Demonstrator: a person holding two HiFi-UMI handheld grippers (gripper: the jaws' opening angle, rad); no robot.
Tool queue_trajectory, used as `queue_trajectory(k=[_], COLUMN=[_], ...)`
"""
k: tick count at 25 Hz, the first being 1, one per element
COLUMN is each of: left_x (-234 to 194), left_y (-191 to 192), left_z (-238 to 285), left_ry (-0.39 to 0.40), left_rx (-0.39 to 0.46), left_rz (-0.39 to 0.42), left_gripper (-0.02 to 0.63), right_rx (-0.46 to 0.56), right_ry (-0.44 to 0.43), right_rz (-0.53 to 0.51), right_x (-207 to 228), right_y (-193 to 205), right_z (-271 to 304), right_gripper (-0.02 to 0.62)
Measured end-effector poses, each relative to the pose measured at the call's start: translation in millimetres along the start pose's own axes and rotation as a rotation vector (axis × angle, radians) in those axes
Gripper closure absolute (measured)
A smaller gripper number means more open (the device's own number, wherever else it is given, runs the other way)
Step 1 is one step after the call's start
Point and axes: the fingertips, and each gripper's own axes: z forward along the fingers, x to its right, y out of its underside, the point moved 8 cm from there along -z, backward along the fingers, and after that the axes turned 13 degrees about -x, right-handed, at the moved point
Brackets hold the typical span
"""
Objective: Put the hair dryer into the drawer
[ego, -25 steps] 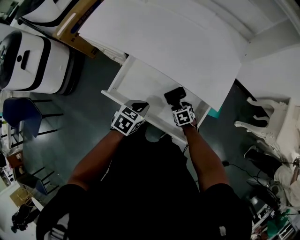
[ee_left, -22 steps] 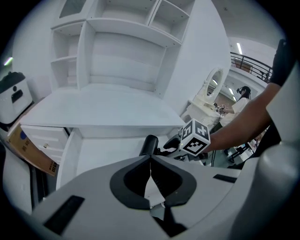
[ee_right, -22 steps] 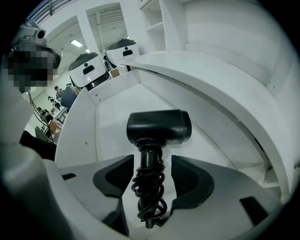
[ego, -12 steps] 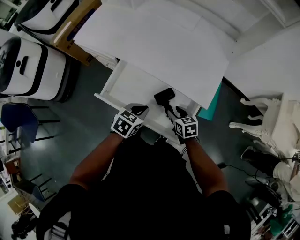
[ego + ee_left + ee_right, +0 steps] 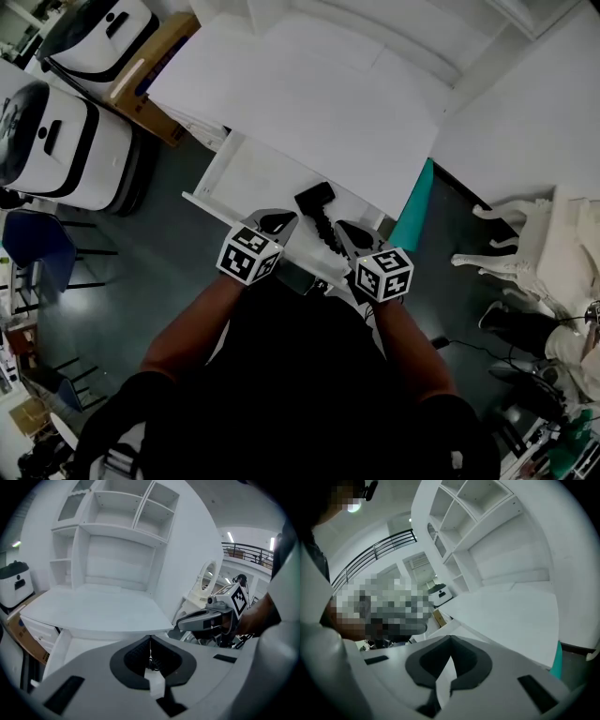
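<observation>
The black hair dryer [image 5: 314, 200] lies in the open white drawer [image 5: 234, 171] under the desk top [image 5: 309, 103], and its cord trails toward the drawer's front edge. My left gripper [image 5: 278, 221] hovers over the drawer front, just left of the dryer, with its jaws shut on nothing. My right gripper [image 5: 349, 234] hangs above the front edge, right of the cord, also shut and empty. In the left gripper view the closed jaws [image 5: 150, 641] point at the desk [image 5: 93, 611], with the right gripper [image 5: 201, 619] at the right. In the right gripper view the right gripper [image 5: 450, 641] faces the desk top.
A white shelf unit [image 5: 117, 541] stands on the desk. Two white cases [image 5: 56, 141] and a cardboard box [image 5: 150, 66] sit on the floor at the left, with a blue chair [image 5: 33, 244] below them. A teal panel [image 5: 412, 211] and a white ornate chair [image 5: 534, 234] are at the right.
The right gripper let go of the hair dryer, drew back toward me and upward, and shut. The dryer stays in the drawer. The left gripper also drew back a little.
</observation>
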Motion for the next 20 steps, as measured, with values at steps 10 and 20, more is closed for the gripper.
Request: queue_trajectory(k=[10, 20], left_x=[37.7, 24.3], left_y=[14.0, 20.9], left_z=[-22.5, -53.2], left_ry=[-0.033, 0.029], left_rx=[0.087, 0.122], left_rz=[-0.031, 0.012], left_gripper=[0.597, 0.597], right_rx=[0.094, 0.117], right_ry=[-0.062, -0.031], right_rz=[0.014, -0.004], right_x=[5.1, -59.4], right_y=[-1.7, 0.4], right_z=[-43.7, -41.3], right_gripper=[0.569, 0.569])
